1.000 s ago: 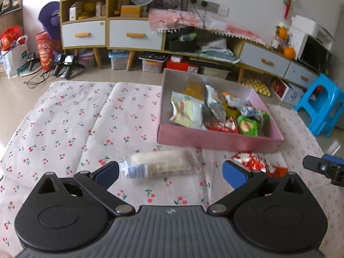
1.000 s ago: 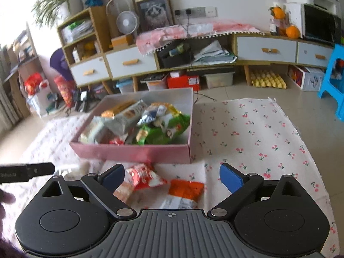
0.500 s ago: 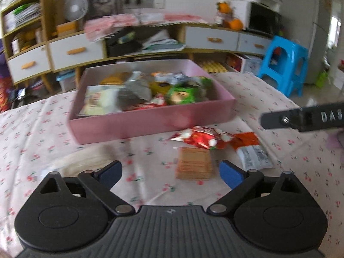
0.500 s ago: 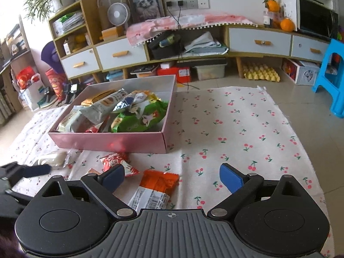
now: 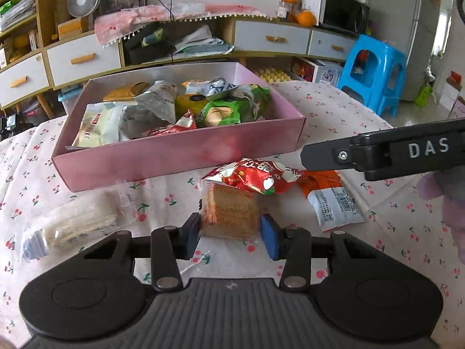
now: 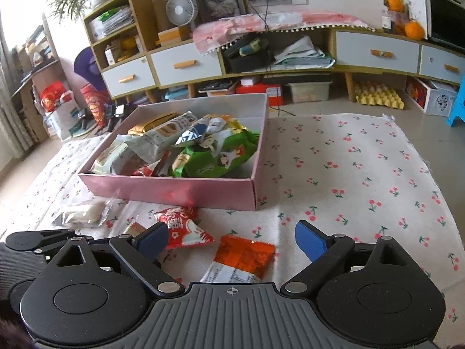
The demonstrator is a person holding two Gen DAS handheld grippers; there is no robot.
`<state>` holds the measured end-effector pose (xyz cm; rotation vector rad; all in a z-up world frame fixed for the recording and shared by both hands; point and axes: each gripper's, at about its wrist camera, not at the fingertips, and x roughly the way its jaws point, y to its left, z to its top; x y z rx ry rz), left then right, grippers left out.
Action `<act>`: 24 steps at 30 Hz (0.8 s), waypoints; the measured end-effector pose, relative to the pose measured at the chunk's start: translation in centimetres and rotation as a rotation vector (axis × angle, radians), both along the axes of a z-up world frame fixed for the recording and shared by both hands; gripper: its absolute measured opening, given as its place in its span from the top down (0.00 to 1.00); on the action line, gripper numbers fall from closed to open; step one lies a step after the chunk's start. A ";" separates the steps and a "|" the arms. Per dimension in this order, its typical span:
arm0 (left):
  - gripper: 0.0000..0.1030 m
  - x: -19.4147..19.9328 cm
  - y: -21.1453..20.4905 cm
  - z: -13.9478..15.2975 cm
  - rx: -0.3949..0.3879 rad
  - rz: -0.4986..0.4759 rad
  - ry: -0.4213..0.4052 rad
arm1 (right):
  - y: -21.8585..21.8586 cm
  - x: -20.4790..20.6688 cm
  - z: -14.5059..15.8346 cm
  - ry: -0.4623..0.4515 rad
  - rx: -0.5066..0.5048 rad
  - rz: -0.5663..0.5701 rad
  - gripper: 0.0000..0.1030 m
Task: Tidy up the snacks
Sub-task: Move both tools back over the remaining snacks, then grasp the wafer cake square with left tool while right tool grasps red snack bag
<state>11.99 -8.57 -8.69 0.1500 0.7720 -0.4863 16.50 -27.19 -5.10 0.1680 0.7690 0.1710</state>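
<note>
From the left wrist, the left tongs (image 5: 229, 234) are clamped on a brown wafer pack (image 5: 229, 213), one pad on each side edge, the pack lying on the cherry-print cloth (image 5: 334, 110). A red snack bag (image 5: 252, 176) overlaps the wafer's far edge; just to its right lies an orange-and-white packet (image 5: 331, 200). A clear-wrapped pale biscuit pack (image 5: 72, 222) sits to the left, apart from the wafer. The pink box (image 5: 177, 154) — full of snack bags — stands just beyond, its near wall close behind the red bag. The right tongs' finger (image 5: 386, 154) reaches in over the orange packet.

From the right wrist, the right tongs (image 6: 231, 240) are spread wide, empty, above the orange-and-white packet (image 6: 241, 257), with the red snack bag (image 6: 181, 226) beside the left pad. Right of the pink box (image 6: 174, 193) the cloth (image 6: 363, 174) lies bare out to its frayed edge — roomy.
</note>
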 end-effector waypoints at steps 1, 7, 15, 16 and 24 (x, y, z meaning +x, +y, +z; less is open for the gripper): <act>0.61 0.2 0.1 0.0 -0.001 0.007 0.007 | 0.1 0.2 0.0 -0.001 0.000 0.001 0.09; 0.62 0.7 1.9 0.6 -0.011 0.060 0.048 | 1.7 1.2 0.2 0.005 0.018 0.043 0.23; 0.62 0.9 3.5 0.9 -0.022 0.076 0.060 | 5.4 2.3 -0.5 0.041 -0.027 0.148 0.44; 0.62 1.1 3.7 1.0 -0.025 0.077 0.065 | 5.8 2.5 -0.8 0.055 -0.052 0.149 0.48; 0.62 1.4 4.2 1.2 -0.039 0.066 0.075 | 6.1 2.6 -1.5 0.073 -0.089 0.174 0.62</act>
